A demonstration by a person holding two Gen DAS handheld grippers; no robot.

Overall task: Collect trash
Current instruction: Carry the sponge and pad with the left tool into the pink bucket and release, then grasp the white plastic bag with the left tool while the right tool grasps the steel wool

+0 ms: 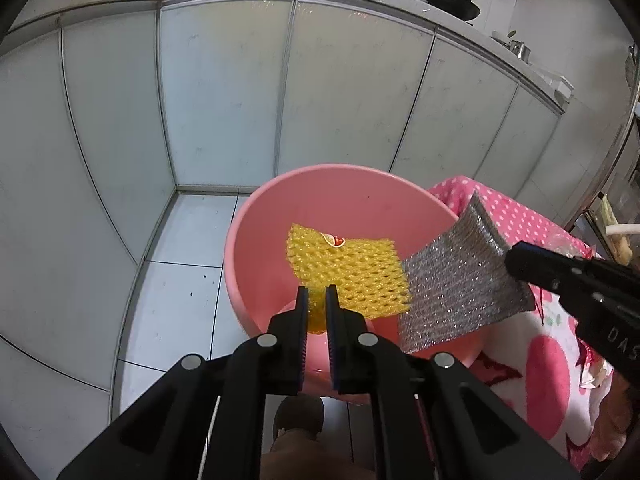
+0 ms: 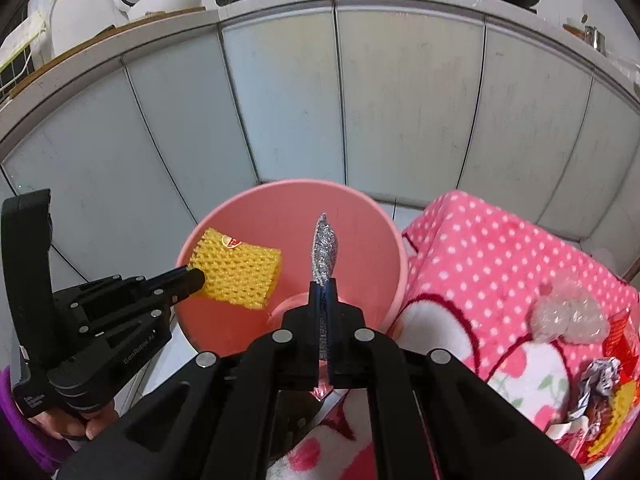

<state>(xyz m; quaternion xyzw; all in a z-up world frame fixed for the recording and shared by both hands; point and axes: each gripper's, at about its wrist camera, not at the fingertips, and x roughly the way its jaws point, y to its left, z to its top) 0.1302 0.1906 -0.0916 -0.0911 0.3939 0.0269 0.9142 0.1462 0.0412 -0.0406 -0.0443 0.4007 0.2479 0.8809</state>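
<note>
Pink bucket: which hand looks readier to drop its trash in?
Left, probably. The left hand-held gripper holds the yellow foam net right over the pink bucket; the right hand-held gripper's silver pad looks nearer the rim.

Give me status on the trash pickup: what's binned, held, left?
Binned: nothing visible loose inside the pink bucket. Held over it: yellow foam net in the left gripper, silver scouring pad in the right gripper. Left on the pink blanket: clear plastic wad, crumpled foil.
</note>
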